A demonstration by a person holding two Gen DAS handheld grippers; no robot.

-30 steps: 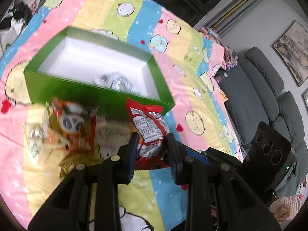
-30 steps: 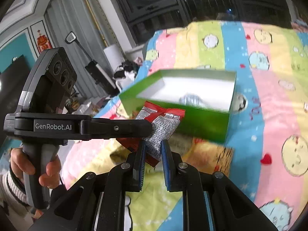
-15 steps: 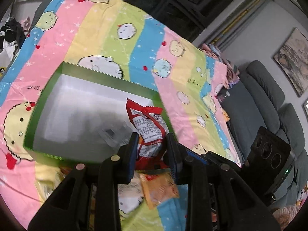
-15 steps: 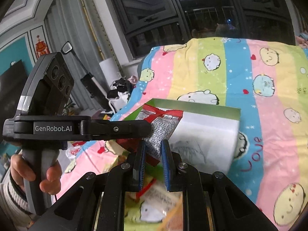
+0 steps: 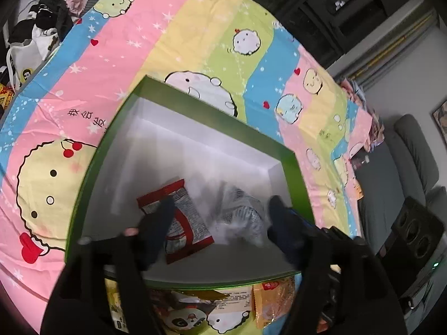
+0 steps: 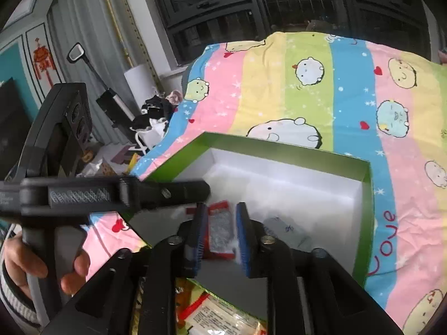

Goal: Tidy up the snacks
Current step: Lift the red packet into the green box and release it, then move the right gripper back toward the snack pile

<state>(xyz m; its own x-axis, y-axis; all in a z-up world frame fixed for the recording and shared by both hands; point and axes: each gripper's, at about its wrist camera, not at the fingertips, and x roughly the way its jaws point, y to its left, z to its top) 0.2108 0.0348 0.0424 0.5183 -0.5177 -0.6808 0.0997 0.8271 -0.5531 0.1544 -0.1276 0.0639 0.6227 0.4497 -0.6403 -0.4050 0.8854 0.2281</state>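
Nearest the cameras, loose snack packets (image 5: 218, 310) lie on the striped bedspread (image 5: 156, 44), just outside the near wall of the green box (image 5: 300, 184). Above that wall the left tongs (image 5: 220, 209) have just been opening and stand wide, nothing between the pads. The right tongs (image 6: 220, 223) have also just parted, narrowly, and grip nothing. The red snack packet (image 5: 178, 217) lies free on the box's white floor, straight ahead of both tongs and below them, its long axis running away toward the far wall. A silver packet (image 5: 243, 212) lies just beside it. The left tongs look nearer. Beyond, the box floor is bare, with open bedspread around.
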